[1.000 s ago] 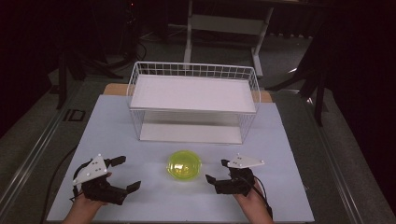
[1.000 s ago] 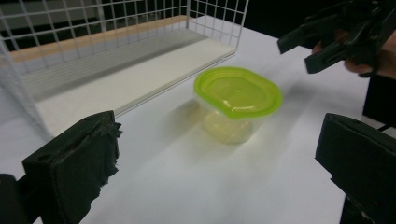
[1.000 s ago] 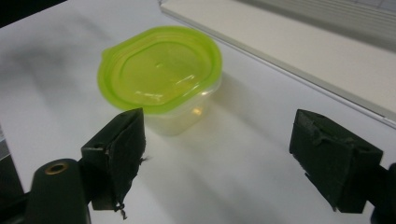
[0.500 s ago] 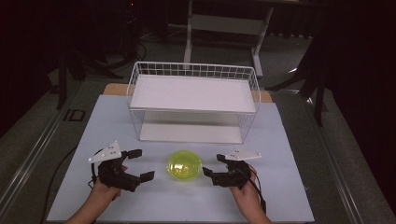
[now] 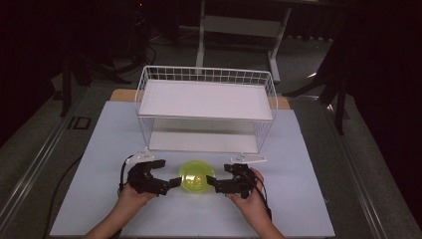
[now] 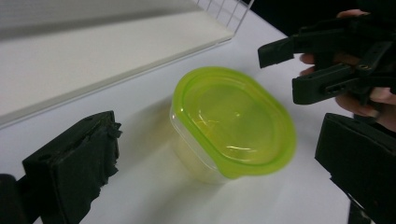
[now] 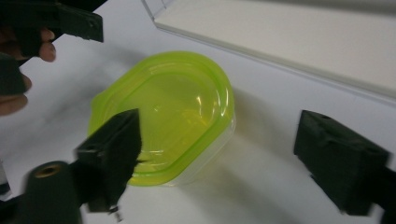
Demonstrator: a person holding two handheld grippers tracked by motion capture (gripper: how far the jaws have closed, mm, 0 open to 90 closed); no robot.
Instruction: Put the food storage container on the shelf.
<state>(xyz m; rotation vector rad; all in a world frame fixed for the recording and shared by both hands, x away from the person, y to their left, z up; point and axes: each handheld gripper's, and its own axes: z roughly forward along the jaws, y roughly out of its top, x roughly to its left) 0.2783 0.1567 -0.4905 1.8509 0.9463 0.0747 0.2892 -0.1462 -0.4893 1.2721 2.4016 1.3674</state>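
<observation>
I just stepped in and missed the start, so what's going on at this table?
A person holds a two-jaw gripper in each hand at a white table. Both grippers are open and flank a small clear container with a yellow-green lid that sits on the table, lid on. The left gripper is at one side of it, the right gripper at the other; neither clamps it yet. Behind stands a white wire rack with two shelves, both bare.
</observation>
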